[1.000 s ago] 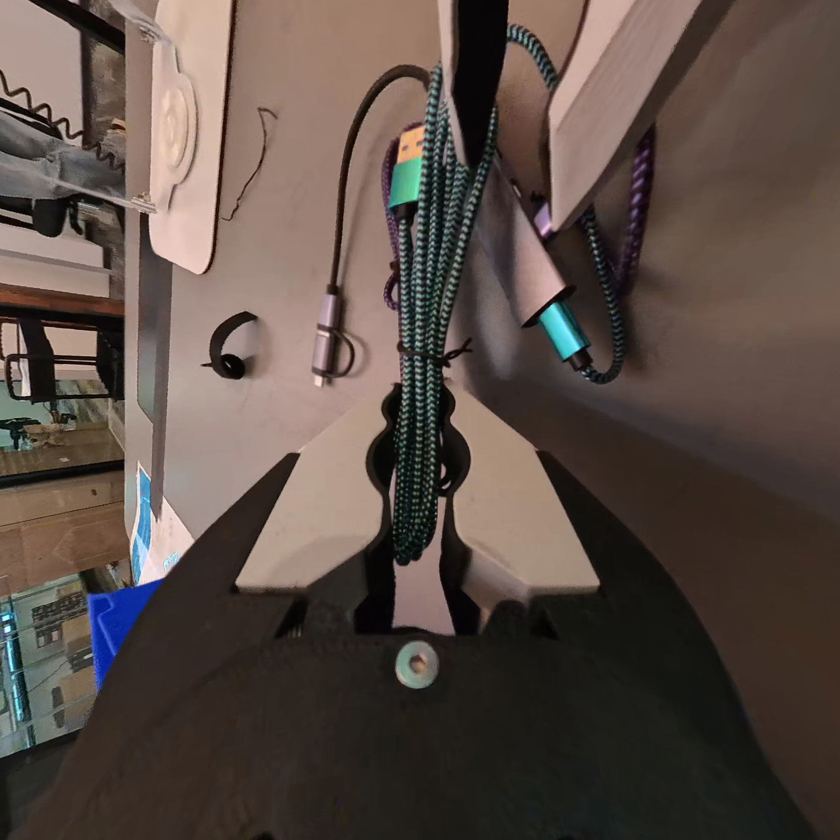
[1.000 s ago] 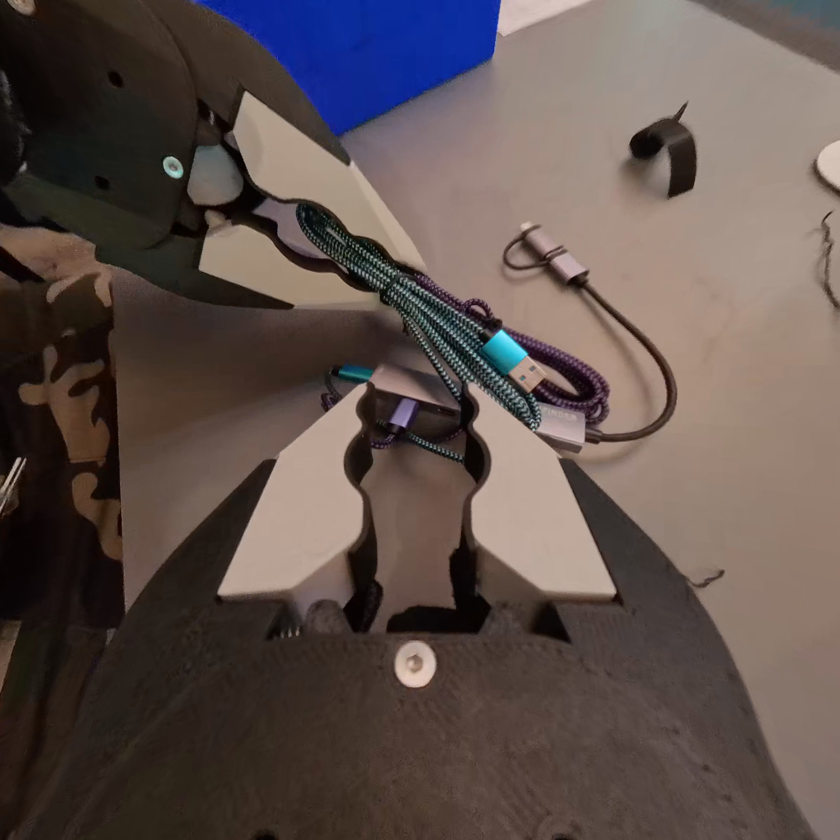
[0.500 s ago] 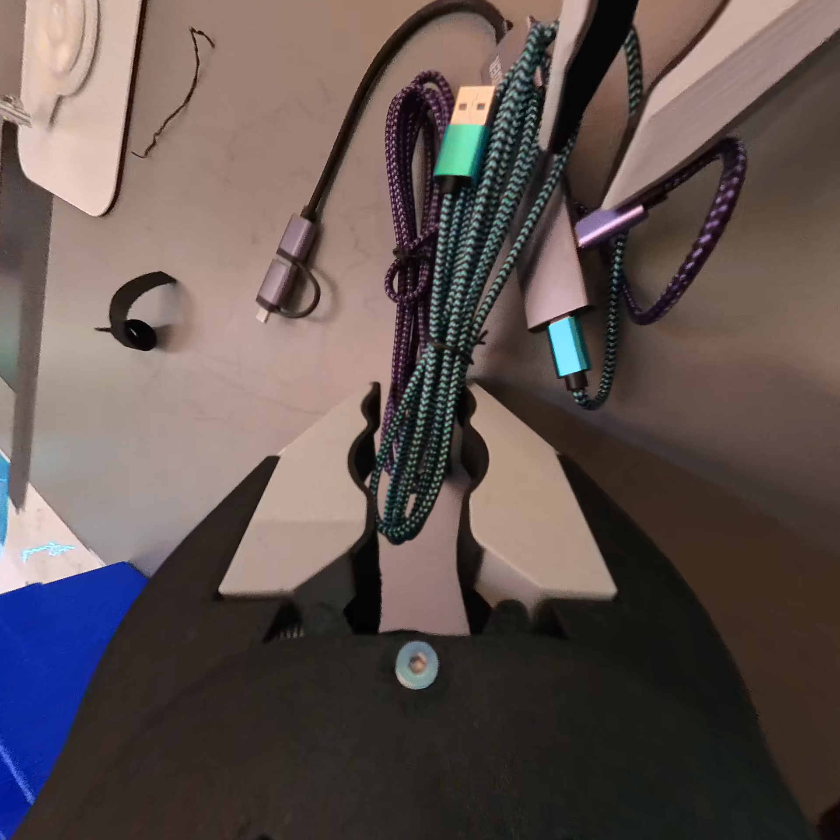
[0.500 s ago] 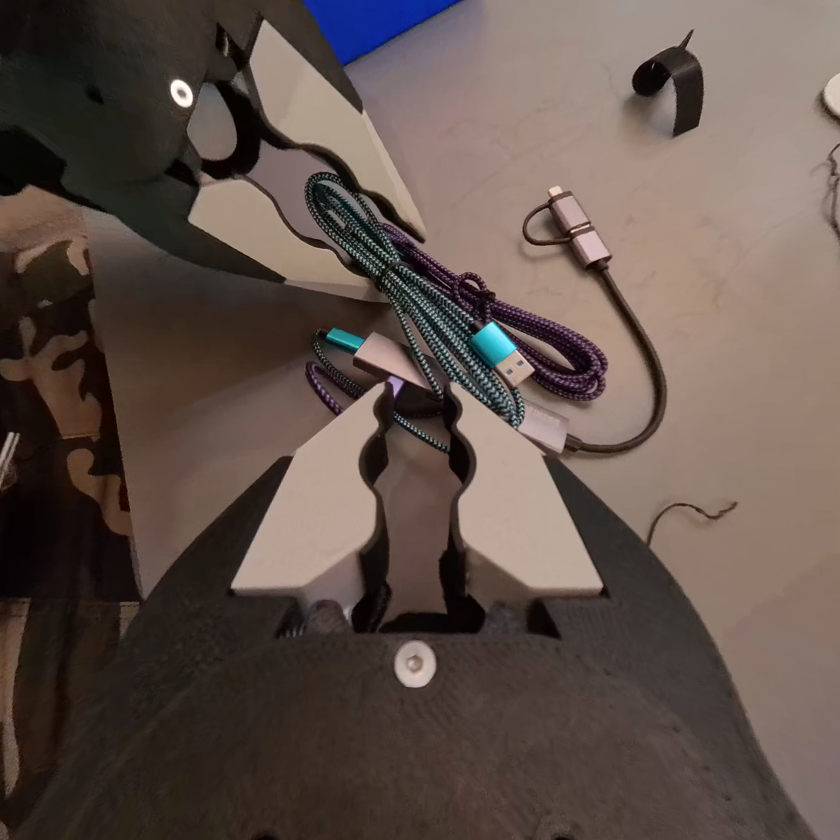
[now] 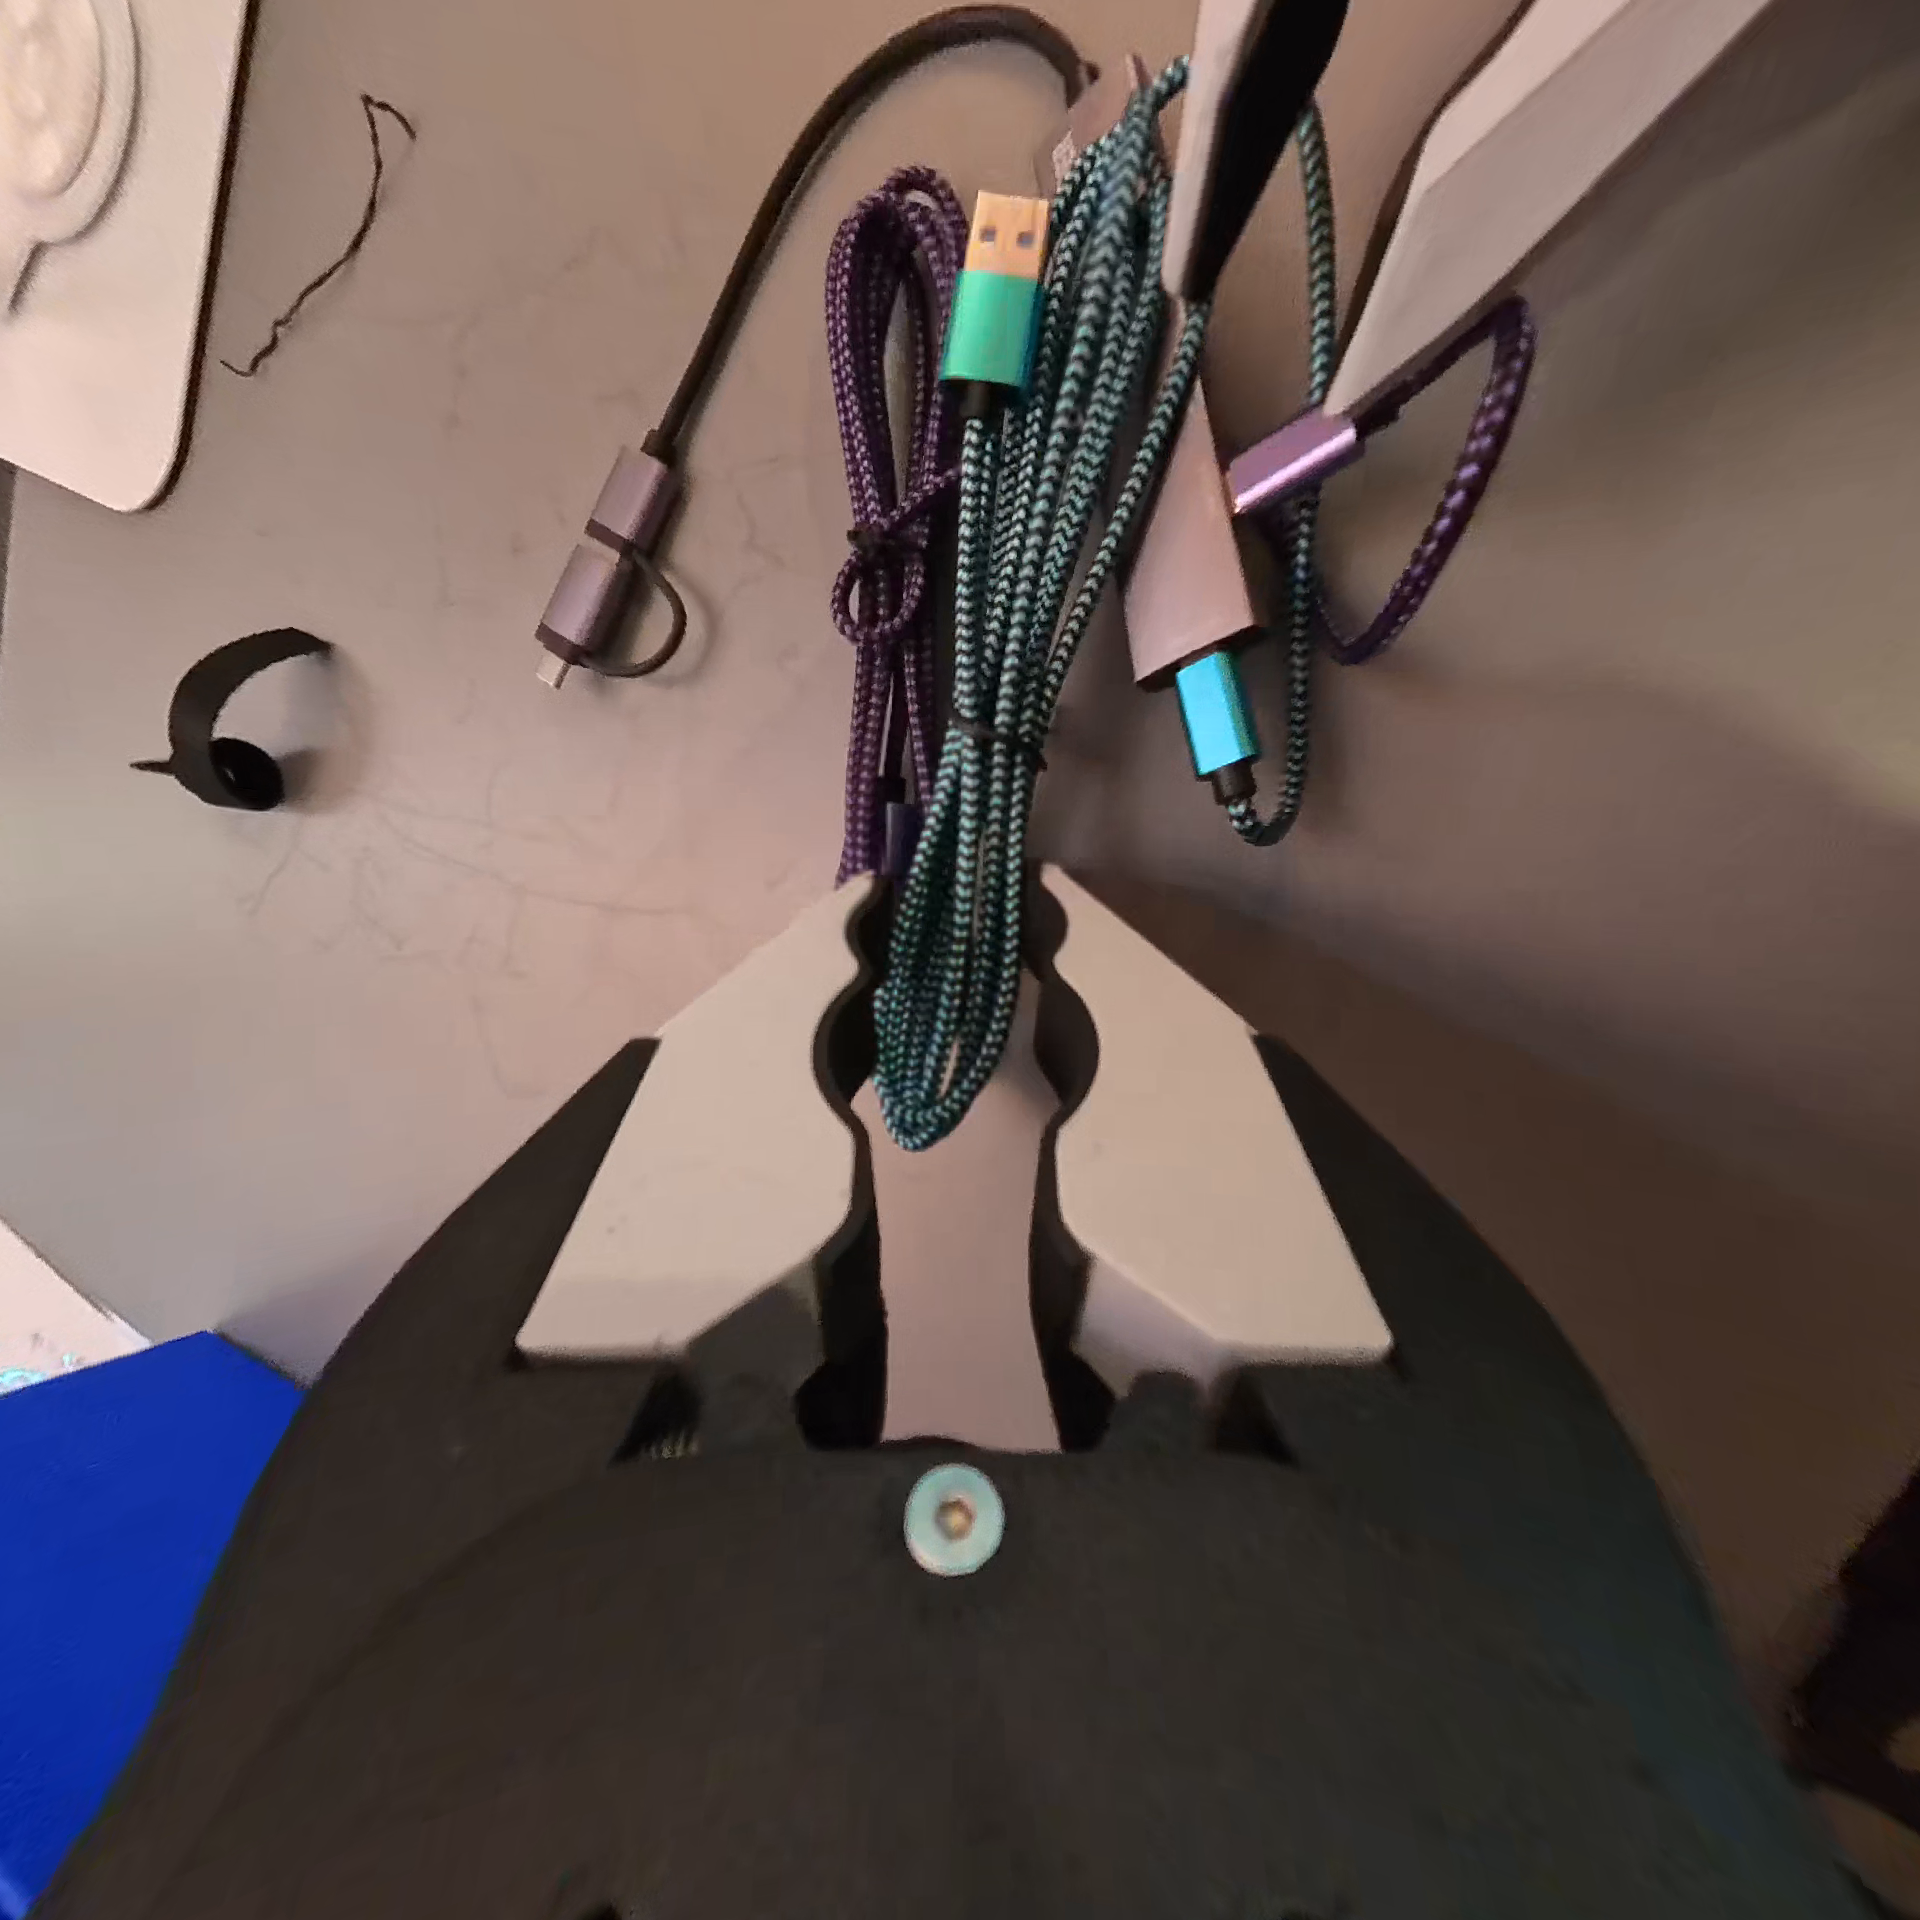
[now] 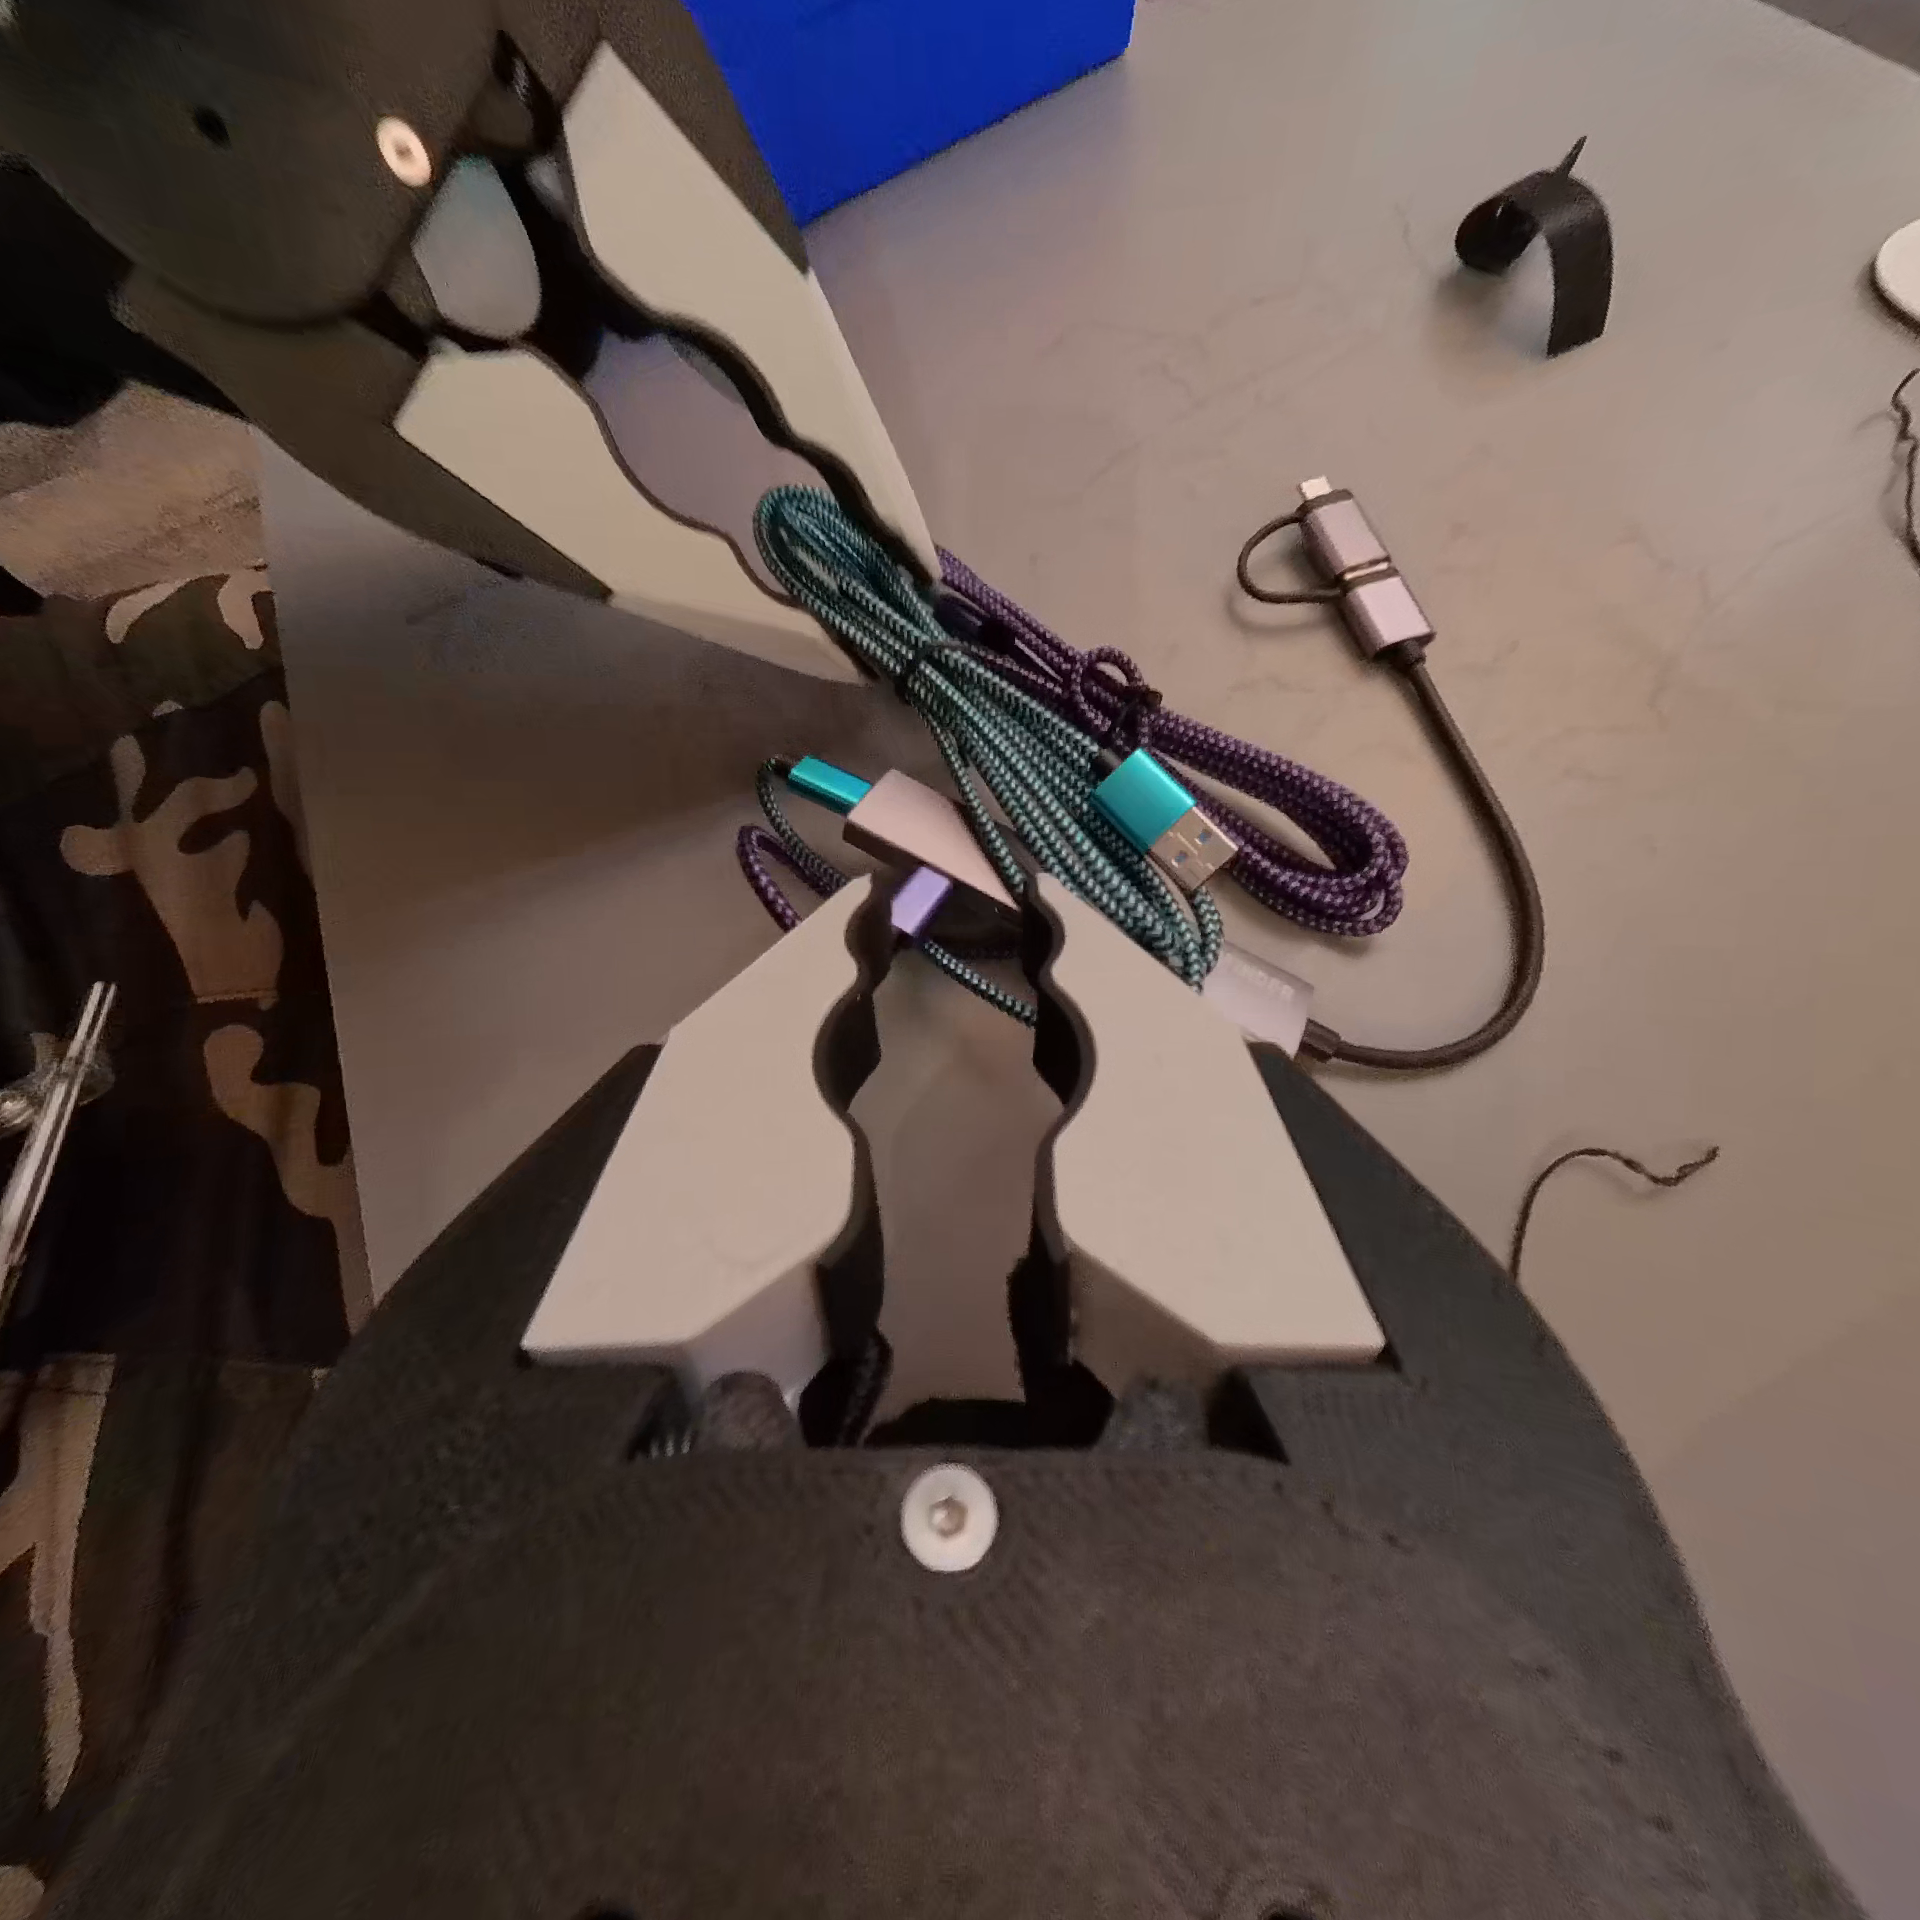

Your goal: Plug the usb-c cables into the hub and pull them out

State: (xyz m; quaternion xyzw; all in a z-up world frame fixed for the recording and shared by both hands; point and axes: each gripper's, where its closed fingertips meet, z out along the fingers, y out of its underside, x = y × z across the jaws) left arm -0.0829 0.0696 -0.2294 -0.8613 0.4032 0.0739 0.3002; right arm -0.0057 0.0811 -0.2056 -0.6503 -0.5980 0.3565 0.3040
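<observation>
A grey hub (image 5: 1195,582) lies on the grey table with a teal USB-C plug (image 5: 1216,717) in its end and a purple plug (image 5: 1294,468) against its side. My left gripper (image 5: 956,883) is open, and the tied teal braided cable bundle (image 5: 997,623) lies loose between its fingers. My right gripper (image 6: 951,883) is open, with the hub (image 6: 914,821) and the purple plug (image 6: 914,899) just at its tips. The left gripper (image 6: 888,618) also shows in the right wrist view, over the teal bundle (image 6: 987,727). The right gripper (image 5: 1262,343) shows in the left wrist view.
A coiled purple cable (image 6: 1247,810) lies beside the teal one. The hub's black lead ends in a grey adapter (image 6: 1361,582). A black strap (image 6: 1538,249), a loose thread (image 6: 1590,1174), a blue box (image 6: 914,83) and a white board (image 5: 94,260) lie around. Camouflage clothing (image 6: 156,727) is at the table's edge. One gripper's finger ends stand about 9 cm off the other's. The left gripper is farther from the loose thread (image 6: 1590,1174), some 20 cm, than the right, some 12 cm.
My left gripper has opened off the teal bundle and drawn back, so the bundle now sits nearer its tips. The right gripper has stayed open at the hub.
</observation>
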